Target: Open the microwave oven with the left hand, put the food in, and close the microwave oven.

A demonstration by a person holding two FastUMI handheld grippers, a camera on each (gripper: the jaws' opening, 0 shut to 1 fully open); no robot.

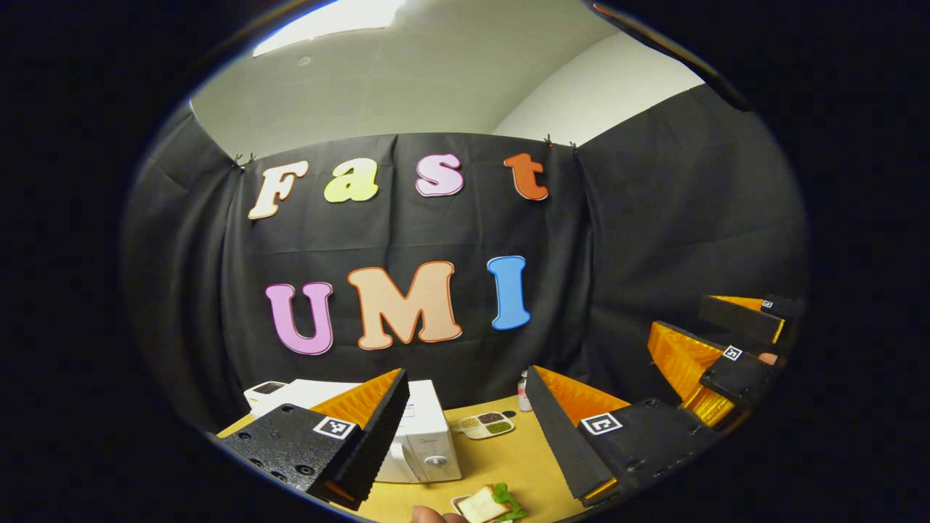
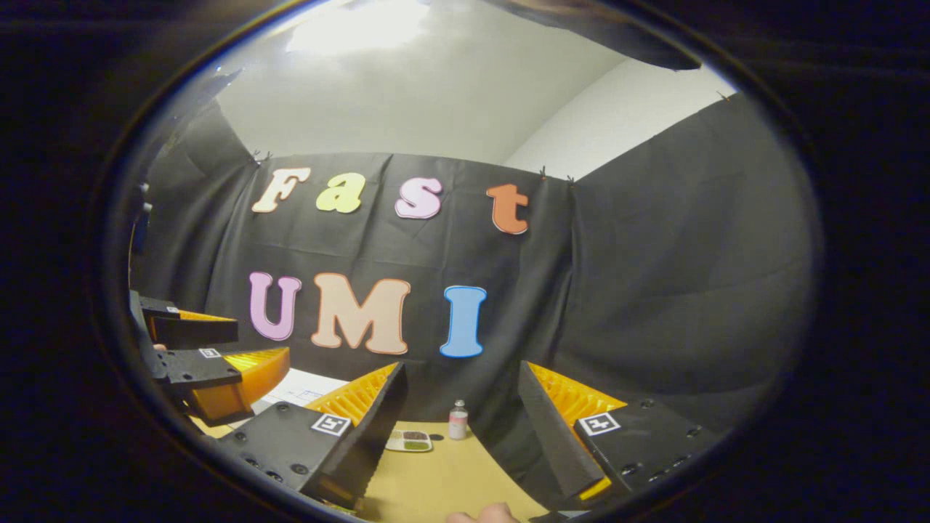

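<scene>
At the bottom of the left gripper view, the left tongs (image 1: 465, 436) stand with both fingers spread wide and nothing between them. At the bottom of the right gripper view, the right tongs (image 2: 461, 436) are likewise spread and empty.

Just beyond the left tongs, at the lower centre of the frame, the food (image 1: 488, 503) lies on a small white plate (image 1: 459, 501): a sandwich of pale bread with a green leaf showing at its right edge. A fingertip (image 1: 429, 514) shows at the bottom edge, just left of the plate.

Further back on the tan worktop (image 1: 508, 457), in the lower left of the frame, stands the microwave oven (image 1: 421, 436). It is a white box with a round dial low on its front; the door appears closed, and the left finger covers much of it.

Near the back wall sit a divided tray (image 1: 485, 424) and a small bottle (image 1: 522, 392).

Hazards, as judged from here:
- The door handle is hidden behind the finger; a misjudged approach could push the oven backward instead of opening it.
- The plate is small and light; a grip on its rim alone could tilt it and shed the sandwich.
- A partly opened door could block the plate's entry.
</scene>
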